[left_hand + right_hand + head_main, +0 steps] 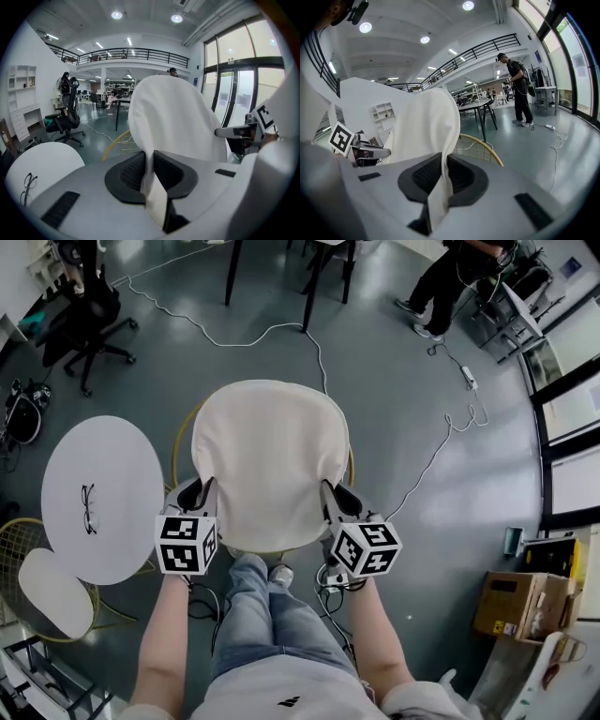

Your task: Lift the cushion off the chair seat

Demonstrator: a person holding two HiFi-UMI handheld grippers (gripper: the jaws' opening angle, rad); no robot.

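Cream cushion [270, 460] hangs mid-frame above the yellow chair [180, 432], left gripper [202, 493] and right gripper [335, 497] each clamped on one side edge.

Cushion [270, 460] over chair [176, 444], between left gripper [201, 493] and right gripper [333, 496]; table [112, 465] at left, glasses [88, 508] on it.

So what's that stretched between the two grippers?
The cream cushion: in the head view it spans from the left gripper to the right gripper, each clamped on one side edge. The yellow wire chair shows beneath it.
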